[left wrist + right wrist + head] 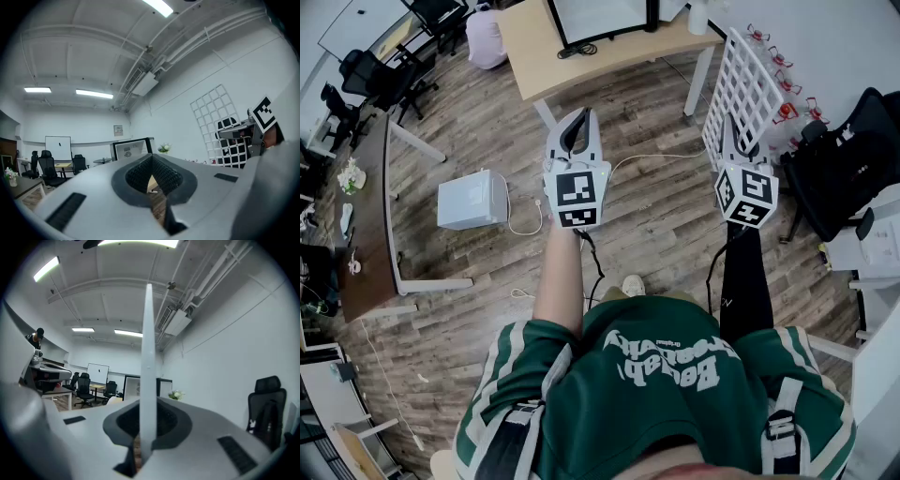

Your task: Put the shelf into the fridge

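Note:
The shelf (748, 86) is a white wire grid, held upright over the wooden floor at the upper right of the head view. My right gripper (733, 131) is shut on its lower edge. In the right gripper view the shelf (148, 366) shows edge-on as a white bar rising from between the jaws of the right gripper (142, 427). The fridge (472, 200), a small white box, stands on the floor to the left. My left gripper (576, 120) is shut and empty, raised in the middle. In the left gripper view the left gripper (151, 164) holds nothing, and the shelf (216, 123) hangs at the right.
A light wooden desk (581, 47) stands ahead, a dark brown table (370, 216) along the left, and a black office chair (848, 159) at the right. White cables (520, 225) trail from the fridge across the floor. White furniture (872, 253) lines the right edge.

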A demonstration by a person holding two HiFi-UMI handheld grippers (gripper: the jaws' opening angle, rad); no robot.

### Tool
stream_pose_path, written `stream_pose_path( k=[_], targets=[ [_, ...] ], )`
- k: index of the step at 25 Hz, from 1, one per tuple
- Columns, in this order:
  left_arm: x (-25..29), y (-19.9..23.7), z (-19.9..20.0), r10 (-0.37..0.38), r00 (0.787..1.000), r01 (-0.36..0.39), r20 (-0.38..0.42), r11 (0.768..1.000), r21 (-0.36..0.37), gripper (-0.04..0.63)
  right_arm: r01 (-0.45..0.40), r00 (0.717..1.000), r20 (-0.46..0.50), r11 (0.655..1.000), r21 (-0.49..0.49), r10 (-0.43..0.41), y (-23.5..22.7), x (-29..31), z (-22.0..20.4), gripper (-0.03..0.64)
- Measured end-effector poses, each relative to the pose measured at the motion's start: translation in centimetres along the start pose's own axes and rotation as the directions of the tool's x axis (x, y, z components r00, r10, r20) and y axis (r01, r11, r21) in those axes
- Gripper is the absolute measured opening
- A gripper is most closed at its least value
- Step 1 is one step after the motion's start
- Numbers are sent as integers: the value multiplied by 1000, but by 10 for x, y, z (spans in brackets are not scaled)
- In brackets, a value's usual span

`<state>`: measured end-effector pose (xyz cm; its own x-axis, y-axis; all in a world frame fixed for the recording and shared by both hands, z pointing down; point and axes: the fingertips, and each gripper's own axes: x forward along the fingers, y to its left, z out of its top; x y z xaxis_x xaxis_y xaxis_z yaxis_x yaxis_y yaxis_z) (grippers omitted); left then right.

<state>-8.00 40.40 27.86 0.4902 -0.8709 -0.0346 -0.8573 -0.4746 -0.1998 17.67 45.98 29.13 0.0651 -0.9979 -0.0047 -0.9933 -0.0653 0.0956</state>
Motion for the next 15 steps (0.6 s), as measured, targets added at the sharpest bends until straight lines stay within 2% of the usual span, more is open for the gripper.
stream_pose_path(
  k=[7,12,15],
  targets=[
    [-5,10,-4,-8,1000,8,16,1000,-8,0,-3,1000,-1,1000,-24,3,16,-1,0,32],
    [-8,15,-6,-22,1000,22,23,1000,-5,0,-5,1000,17,1000,2,5,24,-4,2,32],
    [-6,19,-5,-23,999,25,36,999,-33,0,-7,1000,18,1000,12,7,25,0,2,32]
  ],
)
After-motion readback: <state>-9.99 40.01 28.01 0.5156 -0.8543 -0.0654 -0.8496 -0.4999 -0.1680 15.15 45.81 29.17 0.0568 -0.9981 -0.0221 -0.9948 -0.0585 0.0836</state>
